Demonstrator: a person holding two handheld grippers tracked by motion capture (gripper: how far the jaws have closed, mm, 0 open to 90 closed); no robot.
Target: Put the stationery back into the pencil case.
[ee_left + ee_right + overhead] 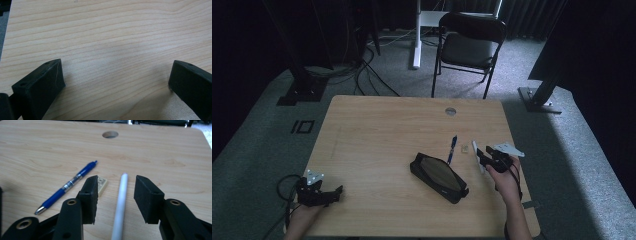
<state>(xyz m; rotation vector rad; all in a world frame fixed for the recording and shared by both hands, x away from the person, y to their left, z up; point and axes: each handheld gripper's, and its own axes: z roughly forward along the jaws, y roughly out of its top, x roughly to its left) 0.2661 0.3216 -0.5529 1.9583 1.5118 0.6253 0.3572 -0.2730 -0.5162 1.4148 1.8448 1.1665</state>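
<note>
Right now my right gripper (pixel 116 198) straddles the white stick (pixel 120 205), jaws apart; closing off-centre could roll it into the eraser (pixel 102 185). Left gripper (pixel 116 82) idles open.

Two black two-jaw grippers are seen, each topped by a grey three-cornered plate. On the left gripper (pixel 319 192) a black cable is looped behind. On the right gripper (pixel 116 197) blocky matte pads (pixel 90 195) are carried on rounded arms, pierced by round, brass-ringed holes. Bare forearms are shown, without sleeves
</note>
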